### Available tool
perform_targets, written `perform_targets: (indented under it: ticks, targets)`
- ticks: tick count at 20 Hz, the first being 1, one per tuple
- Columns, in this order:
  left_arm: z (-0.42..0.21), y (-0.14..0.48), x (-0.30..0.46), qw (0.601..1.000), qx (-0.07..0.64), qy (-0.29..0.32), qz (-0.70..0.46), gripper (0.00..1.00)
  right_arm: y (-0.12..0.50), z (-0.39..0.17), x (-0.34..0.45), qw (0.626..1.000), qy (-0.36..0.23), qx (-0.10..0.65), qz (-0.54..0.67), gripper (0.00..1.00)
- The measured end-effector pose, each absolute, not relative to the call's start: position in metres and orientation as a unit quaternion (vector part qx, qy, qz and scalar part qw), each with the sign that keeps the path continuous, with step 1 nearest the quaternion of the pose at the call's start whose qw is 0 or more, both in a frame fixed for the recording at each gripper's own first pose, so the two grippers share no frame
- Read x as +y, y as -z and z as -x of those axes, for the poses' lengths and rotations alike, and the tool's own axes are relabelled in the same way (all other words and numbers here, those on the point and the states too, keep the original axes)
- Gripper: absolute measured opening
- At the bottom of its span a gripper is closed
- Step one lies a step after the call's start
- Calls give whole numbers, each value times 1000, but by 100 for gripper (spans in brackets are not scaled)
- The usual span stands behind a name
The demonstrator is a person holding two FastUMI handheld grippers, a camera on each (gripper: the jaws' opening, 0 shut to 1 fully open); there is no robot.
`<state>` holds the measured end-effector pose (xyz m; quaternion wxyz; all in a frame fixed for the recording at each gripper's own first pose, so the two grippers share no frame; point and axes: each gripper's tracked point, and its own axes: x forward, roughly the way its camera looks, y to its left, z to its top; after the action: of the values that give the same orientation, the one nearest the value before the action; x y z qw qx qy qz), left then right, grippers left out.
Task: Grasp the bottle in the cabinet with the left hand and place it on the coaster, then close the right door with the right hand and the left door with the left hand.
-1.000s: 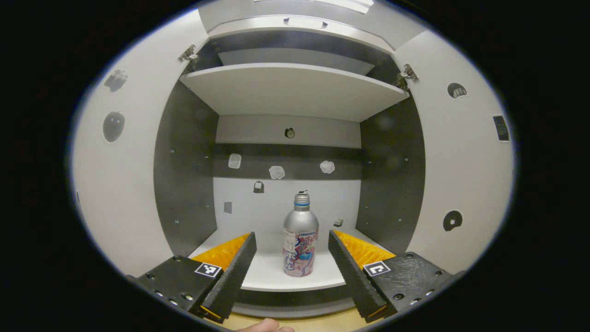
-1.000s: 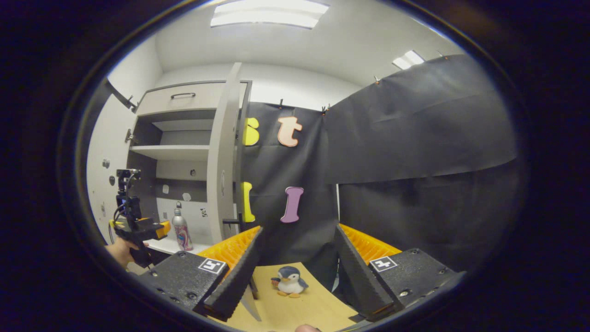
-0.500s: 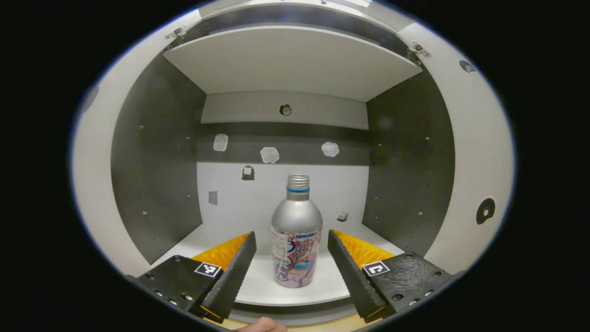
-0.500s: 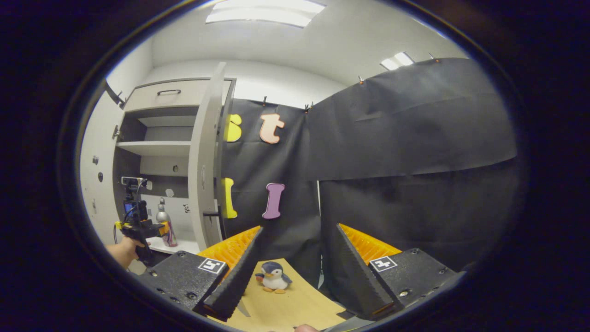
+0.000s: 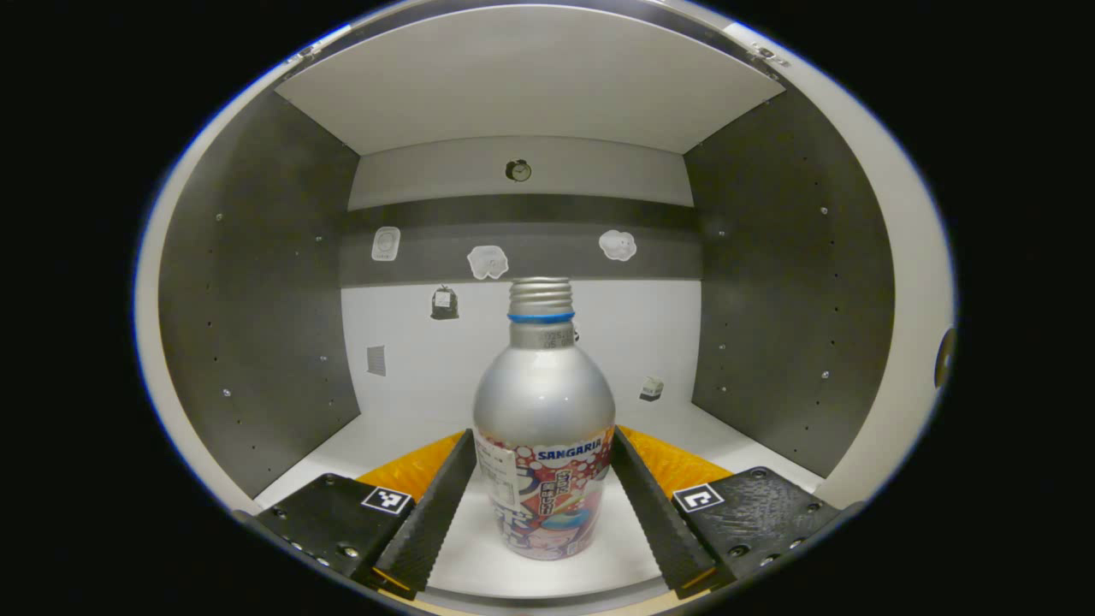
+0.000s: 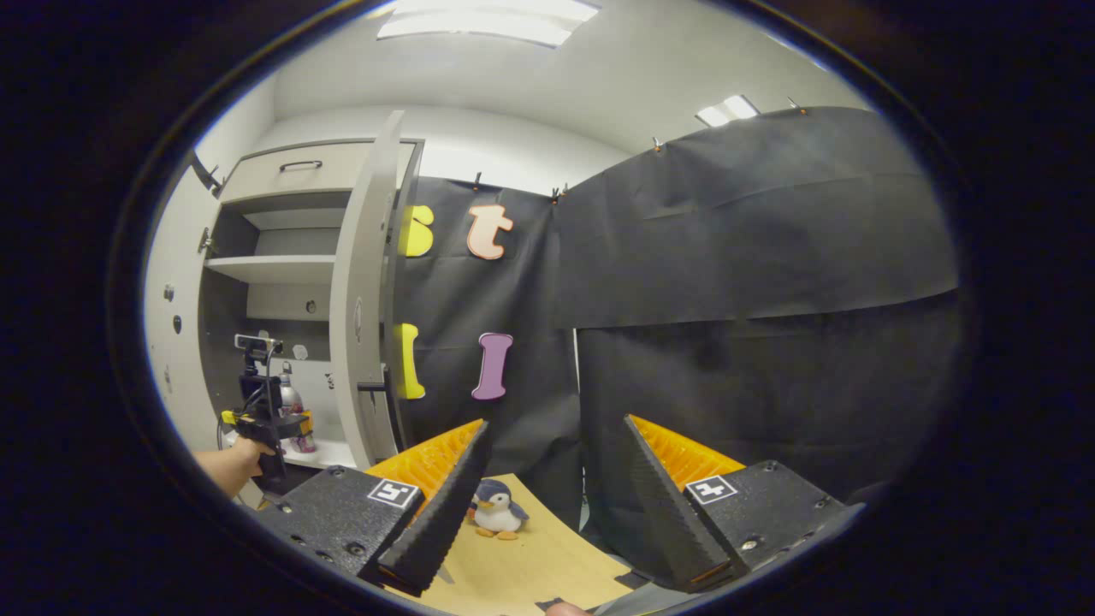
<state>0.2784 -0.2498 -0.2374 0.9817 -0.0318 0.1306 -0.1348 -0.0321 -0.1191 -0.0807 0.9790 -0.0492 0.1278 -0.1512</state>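
Left claw (image 5: 541, 500), gaping and gripping nothing, now straddles the bottle (image 5: 543, 432), nearer than before; shelf (image 5: 522, 73) overhead.

Black, orange-ribbed tool (image 5: 541, 505) fingers

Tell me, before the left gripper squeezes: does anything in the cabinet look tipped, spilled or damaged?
Nothing stands out. The bottle stands upright on the cabinet floor, between the fingers of the open left gripper; no spill shows around it.

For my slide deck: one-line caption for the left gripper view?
Open left claw flanks upright bottle on the cabinet shelf.
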Motion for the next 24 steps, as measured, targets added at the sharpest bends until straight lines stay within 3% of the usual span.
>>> perform_targets:
  ticks: [1,3,4,8,9,10,13,23,24]
  targets:
    - [-280,236,-249,982,128,134,33,96,81,32,-119,979,151,129,49,95]
    - [-278,234,-250,982,127,135,36,80,83,30,-117,979,144,132,48,95]
    - [-276,233,-249,982,125,135,37,84,84,30,-116,980,140,134,47,95]
    - [-264,212,-241,985,99,131,51,73,91,25,-109,982,121,138,45,98]
    - [-259,208,-238,985,94,130,54,77,93,24,-107,982,115,140,44,98]
    - [-254,205,-236,986,92,130,55,73,95,23,-104,983,109,144,42,95]
    - [-234,197,-226,987,84,128,55,82,104,20,-101,983,94,152,35,96]
    - [-159,194,-195,989,72,120,44,77,127,14,-86,984,56,169,21,98]
    - [-150,196,-194,989,72,122,44,82,128,13,-84,984,56,167,24,98]
